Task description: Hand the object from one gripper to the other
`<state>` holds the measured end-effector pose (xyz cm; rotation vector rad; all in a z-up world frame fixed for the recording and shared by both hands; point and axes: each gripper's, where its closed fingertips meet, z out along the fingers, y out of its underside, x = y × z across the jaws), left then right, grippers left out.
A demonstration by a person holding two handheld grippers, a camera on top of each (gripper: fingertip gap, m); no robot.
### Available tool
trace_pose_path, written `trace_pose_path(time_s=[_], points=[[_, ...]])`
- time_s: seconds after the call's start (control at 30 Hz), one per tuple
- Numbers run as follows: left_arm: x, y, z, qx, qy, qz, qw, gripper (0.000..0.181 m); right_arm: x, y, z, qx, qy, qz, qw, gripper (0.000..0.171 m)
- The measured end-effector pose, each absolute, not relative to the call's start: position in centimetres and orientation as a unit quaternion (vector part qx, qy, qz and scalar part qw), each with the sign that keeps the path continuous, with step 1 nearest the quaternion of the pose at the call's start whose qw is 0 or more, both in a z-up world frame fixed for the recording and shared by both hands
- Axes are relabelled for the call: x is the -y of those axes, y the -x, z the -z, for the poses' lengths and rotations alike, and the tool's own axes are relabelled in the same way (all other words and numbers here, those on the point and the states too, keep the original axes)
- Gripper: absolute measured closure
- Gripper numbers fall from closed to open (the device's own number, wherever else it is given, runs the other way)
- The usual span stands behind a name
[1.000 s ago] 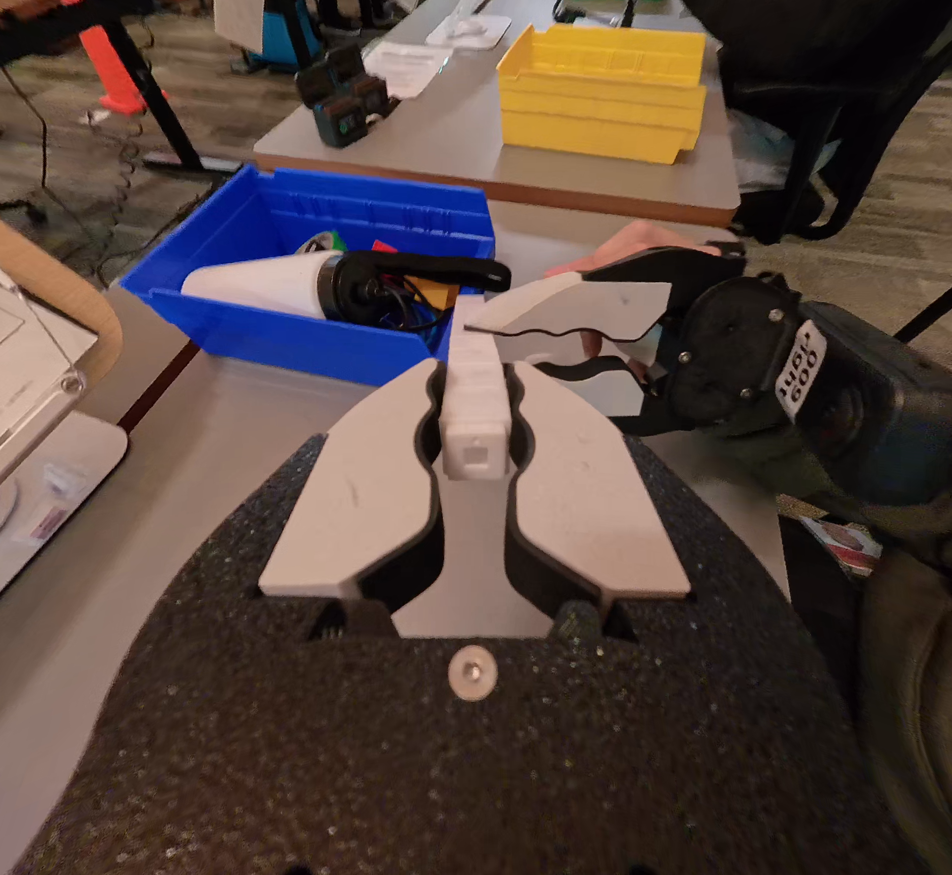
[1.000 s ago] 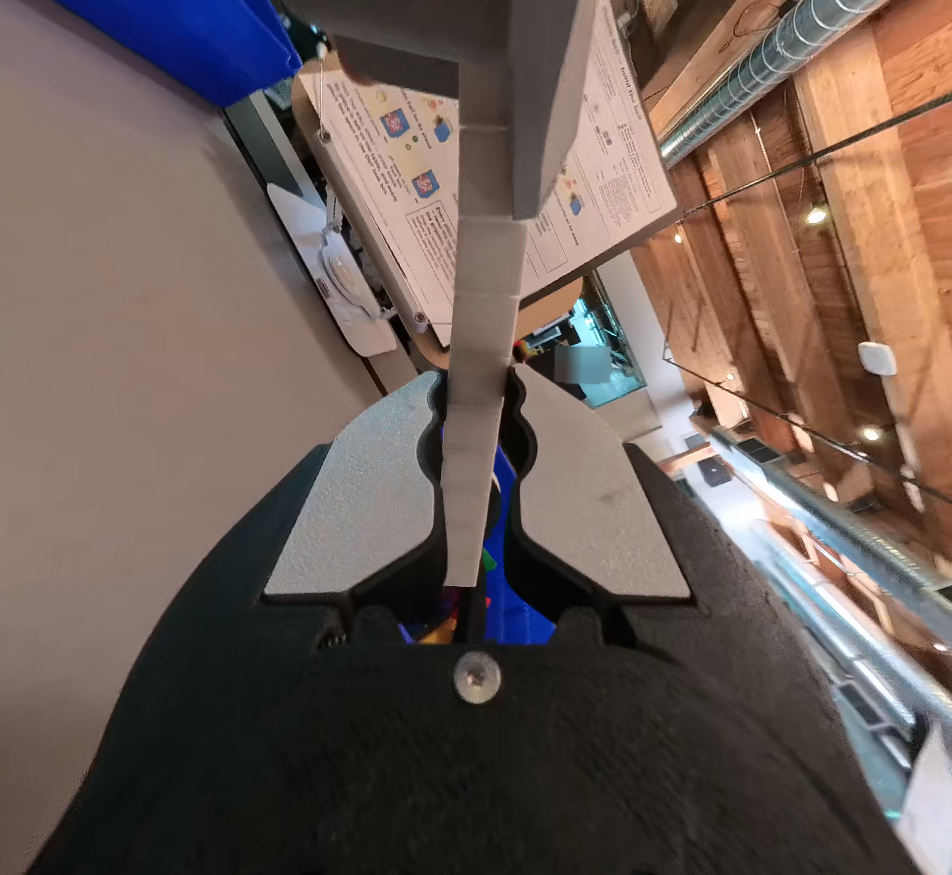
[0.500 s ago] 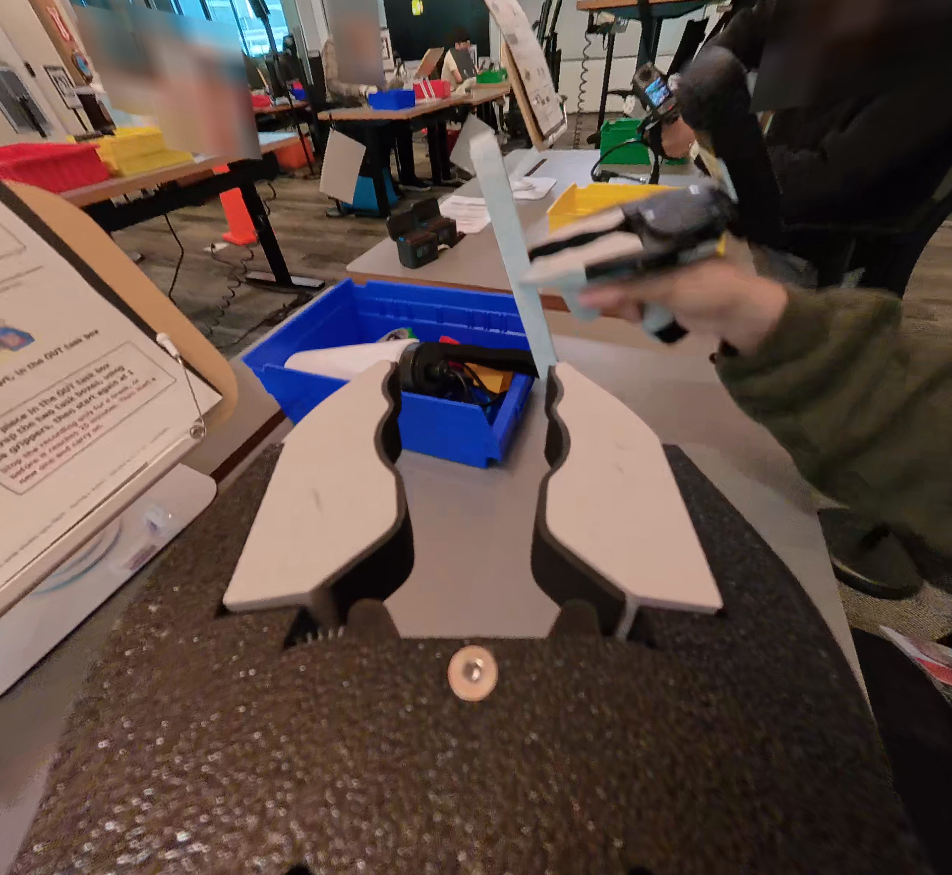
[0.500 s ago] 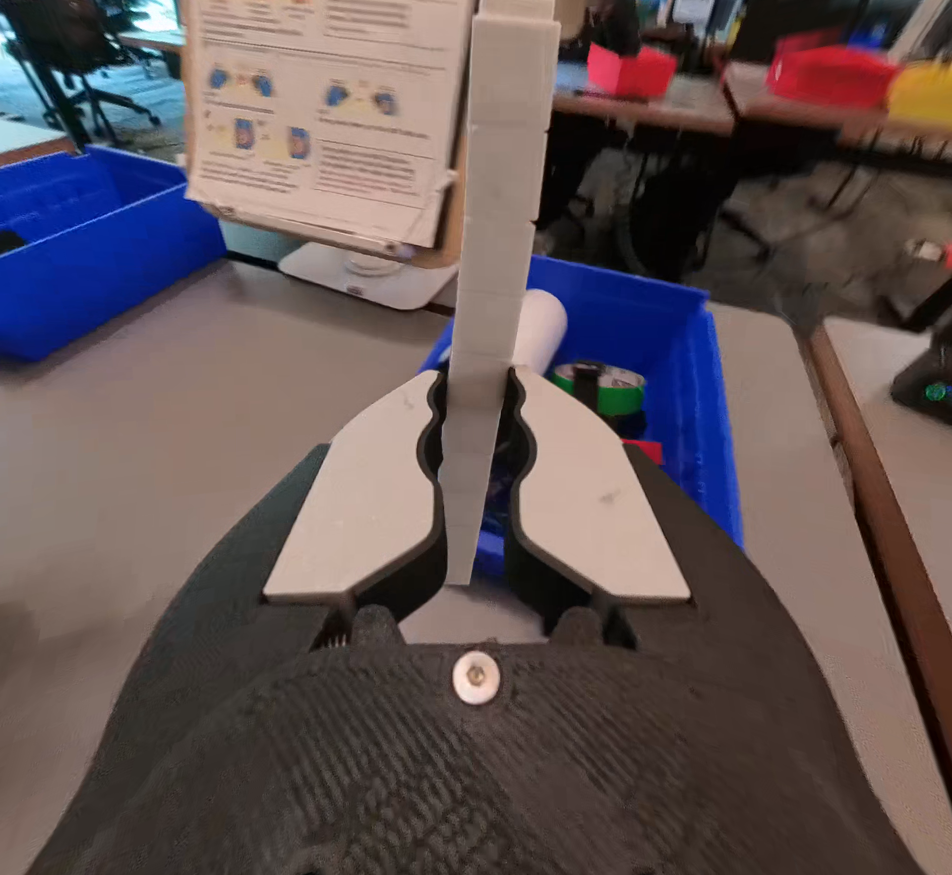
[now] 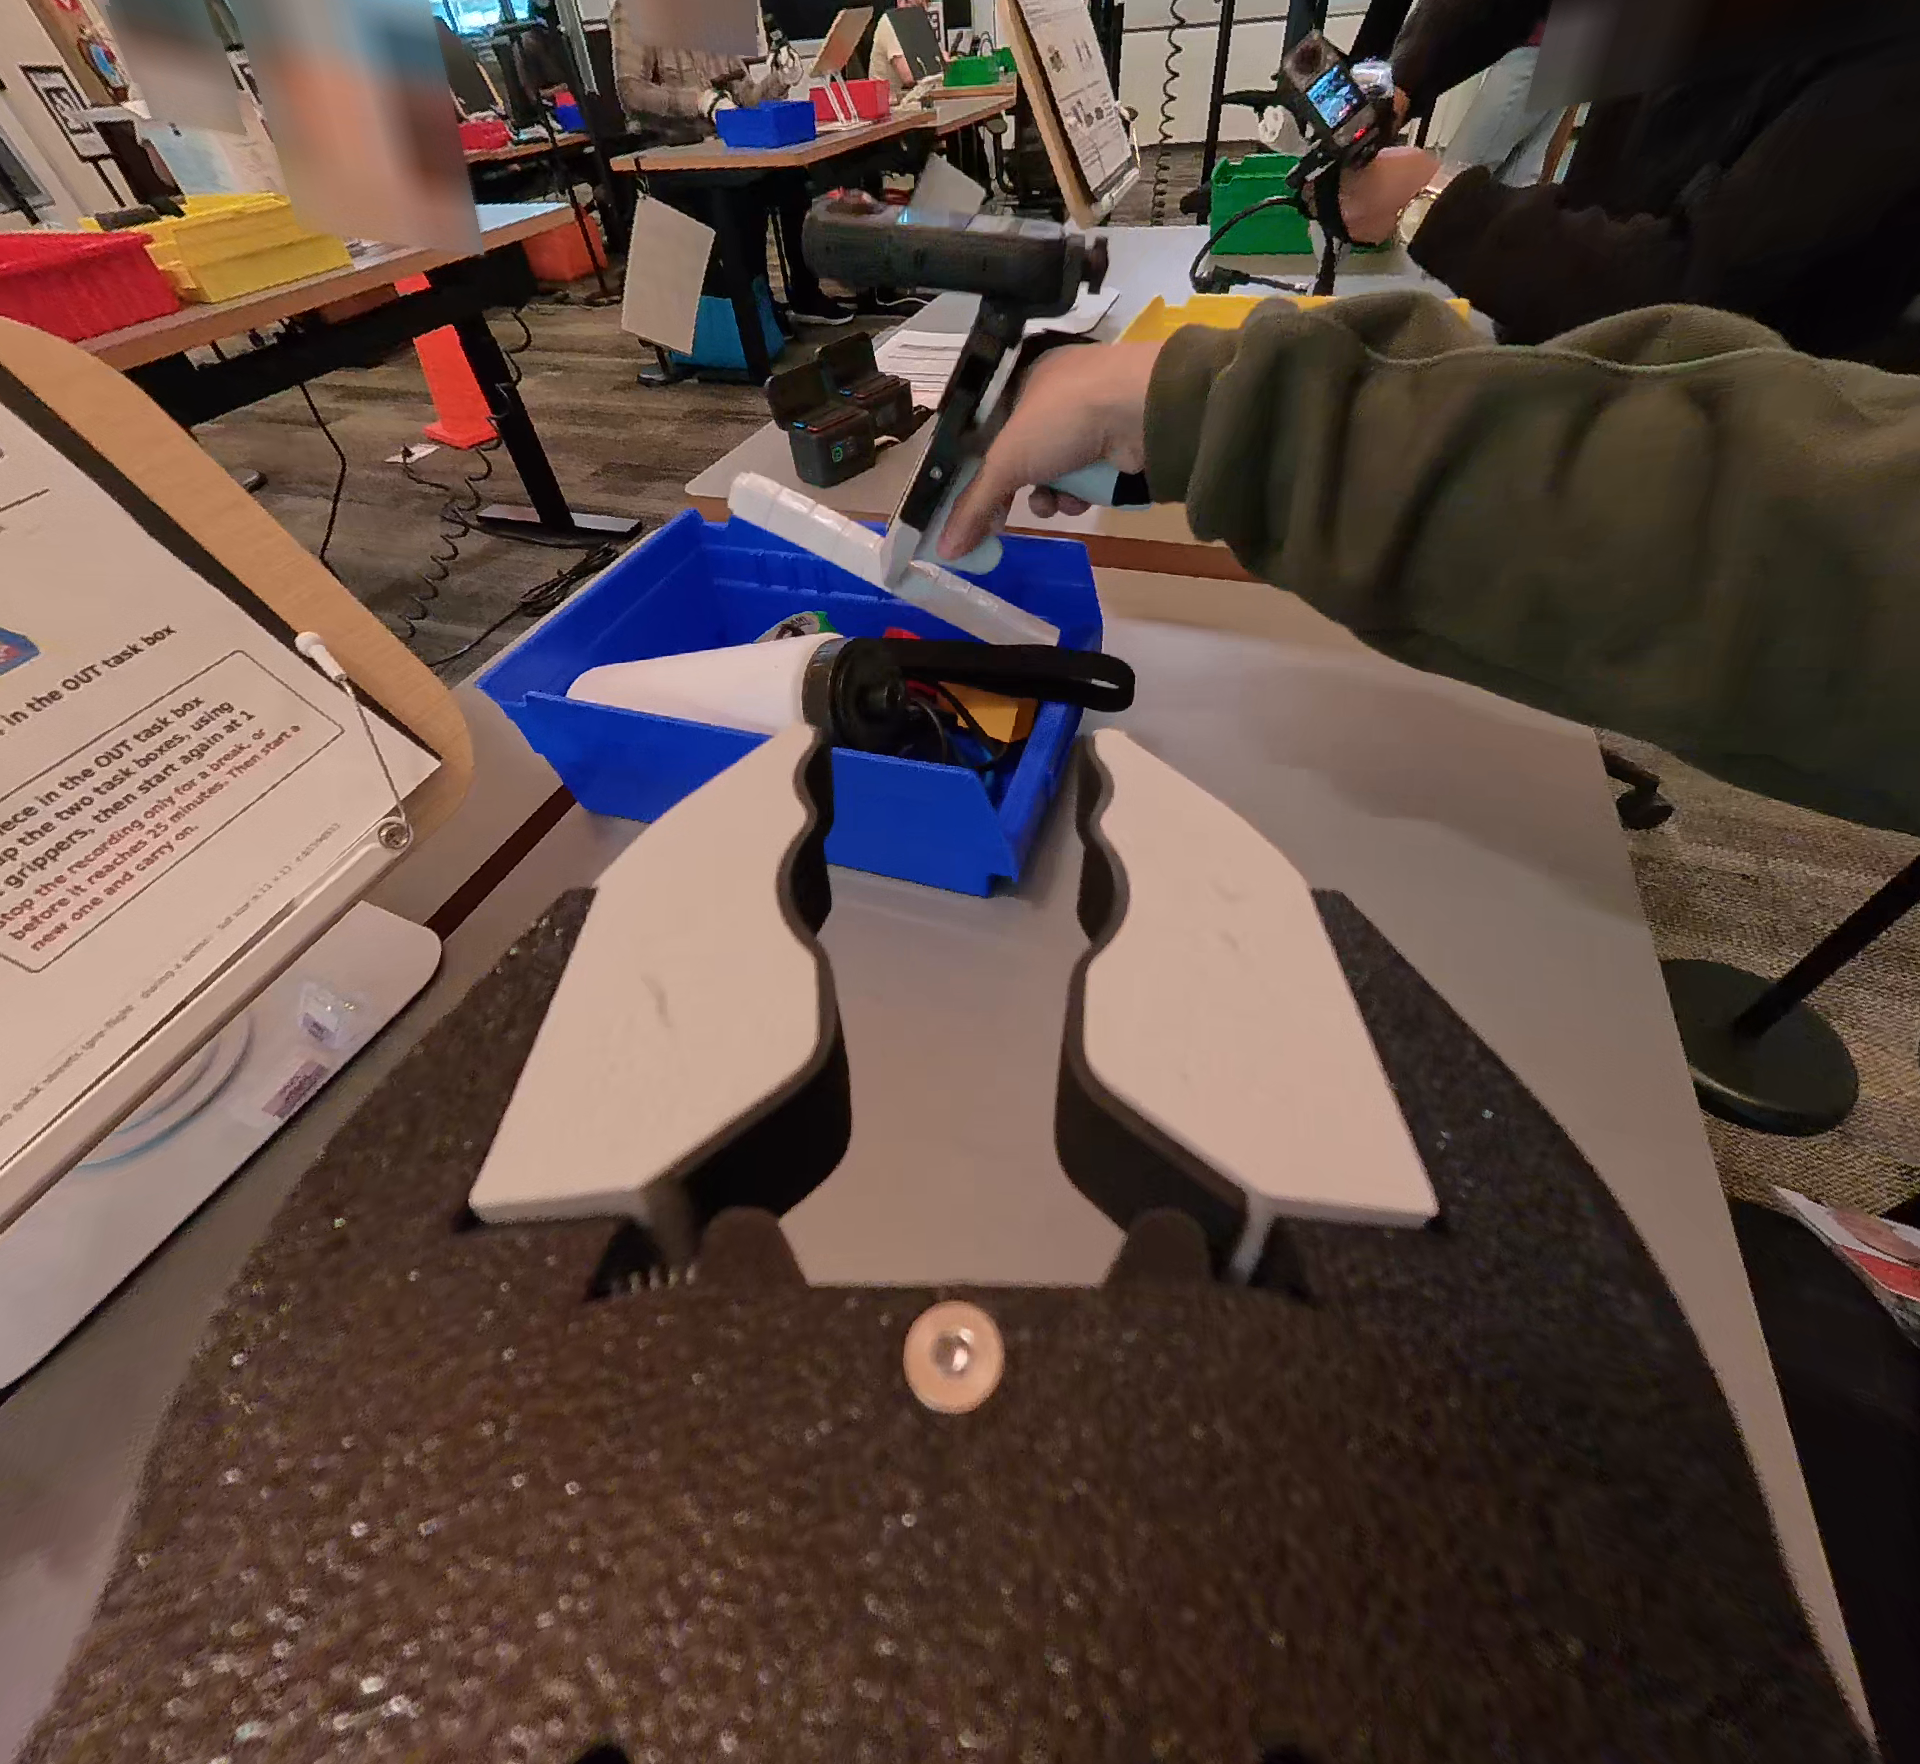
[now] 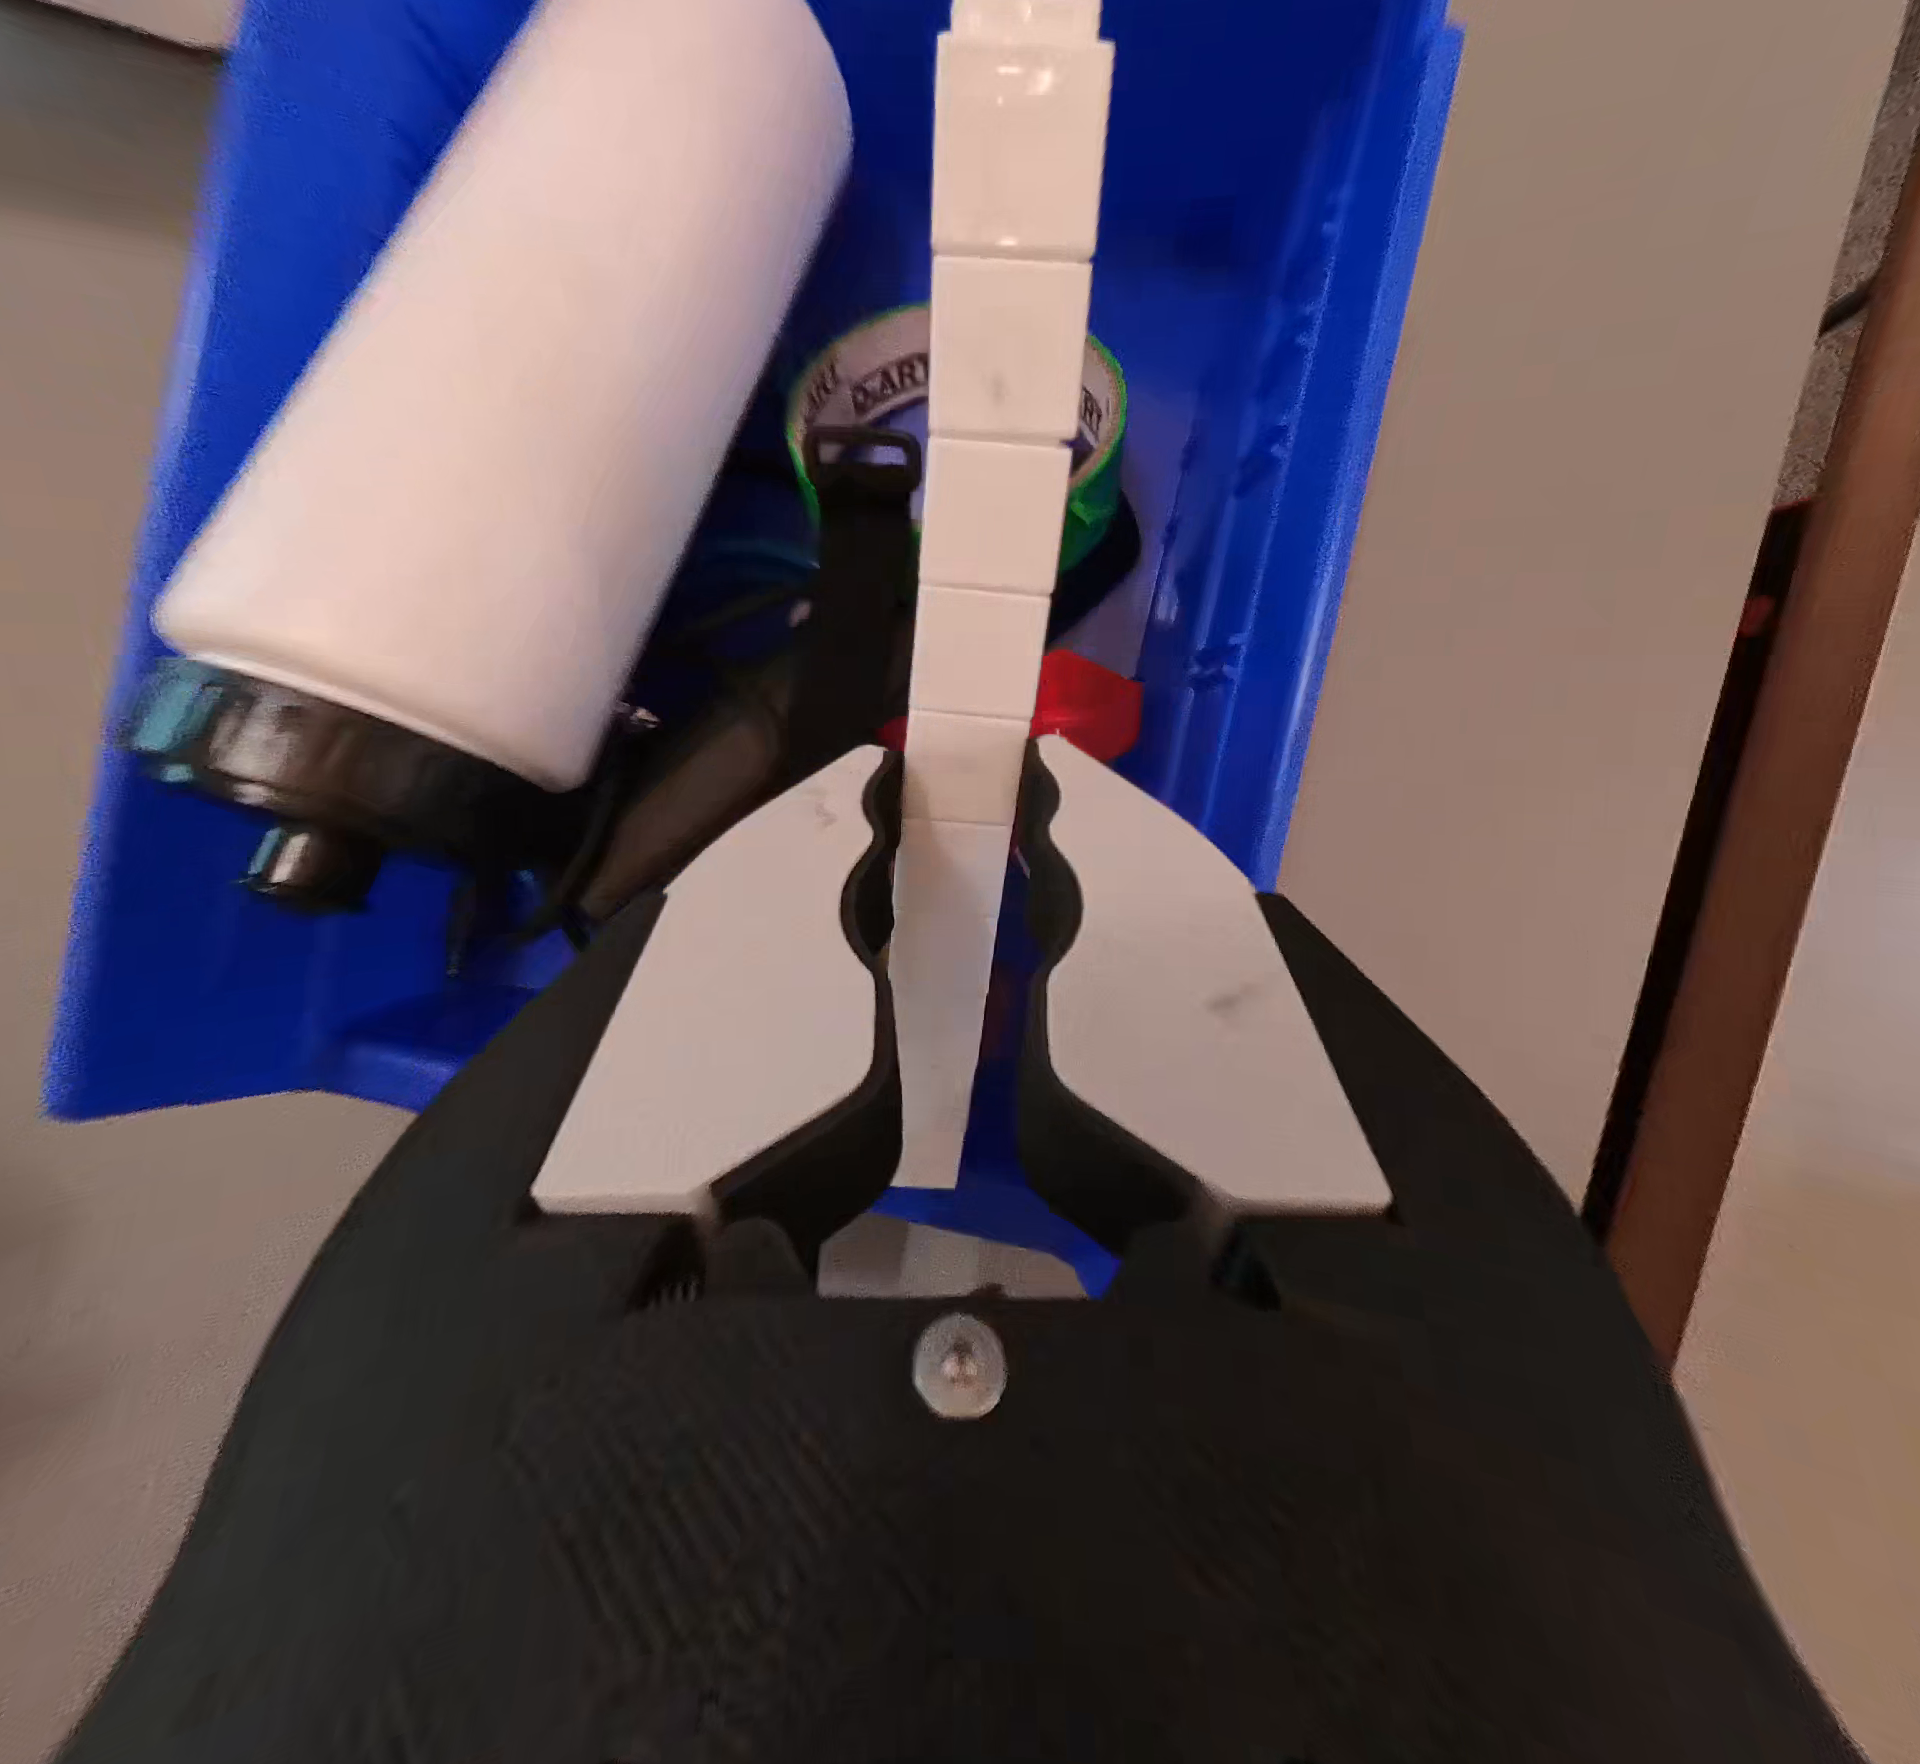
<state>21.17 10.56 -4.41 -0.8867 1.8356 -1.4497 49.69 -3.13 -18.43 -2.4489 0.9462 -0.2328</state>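
Handover apparently complete: long white stick of stacked plastic blocks (image 6: 987,509) clamped between the pale grey fingers of the right gripper (image 6: 961,779), jaws closed snugly on its lower segments, roughly a third of its length behind the fingertips. Held near one end, probably so the free end leads the way down. Poised tilted over the blue plastic bin (image 5: 727,758), seen in the left wrist view just above the far rim, free end pointing to the left; whether touching the rim, impossible to tell. Looks like a lowering into the bin as the step in hand.

Left gripper (image 5: 951,779) empty, fingers spread wide with bare grey tabletop (image 5: 1351,779) showing between them, parked well back from the bin on the near side, presumably to leave room for the right one.

Inside the bin: white cylindrical bottle with a black cap and strap (image 6: 520,343) lying on its side along the left wall, roll of green tape (image 6: 1101,426) and a small red piece (image 6: 1091,706) beneath the stick. Open floor only along the right wall, so a drop there likely the tidiest; on the bottle, a risk of rolling off.

Angled instruction board on a white stand (image 5: 156,779) just left of the bin.
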Motion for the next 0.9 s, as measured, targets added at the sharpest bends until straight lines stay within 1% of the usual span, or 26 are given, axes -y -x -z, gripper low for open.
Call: trace_pose_path(time_s=[0.13, 0.23, 0.3, 0.37, 0.47, 0.57, 0.63, 0.67, 0.8, 0.9], points=[[-11.1, -21.2, 4.4, -0.693, 0.338, 0.556, 0.311, 0.138, 4.1, -50.5, 20.9, -0.349, 0.909, 0.127, 0.191, 0.149], [-11.5, -21.1, 4.4, -0.69, 0.34, 0.559, 0.307, 0.139, 4.2, -50.8, 21.5, -0.347, 0.909, 0.15, 0.178, 0.149], [-11.8, -21.1, 4.4, -0.689, 0.341, 0.561, 0.306, 0.139, 4.6, -51.3, 21.8, -0.333, 0.91, 0.189, 0.16, 0.148], [-12.1, -21.1, 4.3, -0.686, 0.344, 0.563, 0.308, 0.139, 4.4, -51.5, 21.9, -0.323, 0.908, 0.211, 0.165, 0.148], [-12.6, -21.0, 4.2, -0.68, 0.346, 0.568, 0.308, 0.139, 4.0, -51.6, 20.8, -0.323, 0.892, 0.241, 0.207, 0.146], [-13.6, -20.9, 4.1, -0.676, 0.352, 0.565, 0.316, 0.139, 4.3, -51.5, 18.6, -0.318, 0.869, 0.288, 0.246, 0.128], [-15.0, -20.9, 4.1, -0.671, 0.365, 0.554, 0.331, 0.139, 4.1, -50.1, 16.9, -0.317, 0.854, 0.296, 0.288, 0.114], [-16.2, -20.8, 4.1, -0.668, 0.375, 0.544, 0.342, 0.139, 3.9, -48.9, 15.8, -0.316, 0.844, 0.295, 0.317, 0.11], [-24.2, -19.9, 4.9, -0.63, 0.469, 0.478, 0.393, 0.139, 2.3, -41.6, 12.4, -0.267, 0.804, 0.276, 0.454, 0.092], [-32.0, -18.1, 8.1, -0.625, 0.556, 0.388, 0.388, 0.137, 1.5, -35.6, 13.1, -0.228, 0.797, 0.242, 0.505, 0.085]])
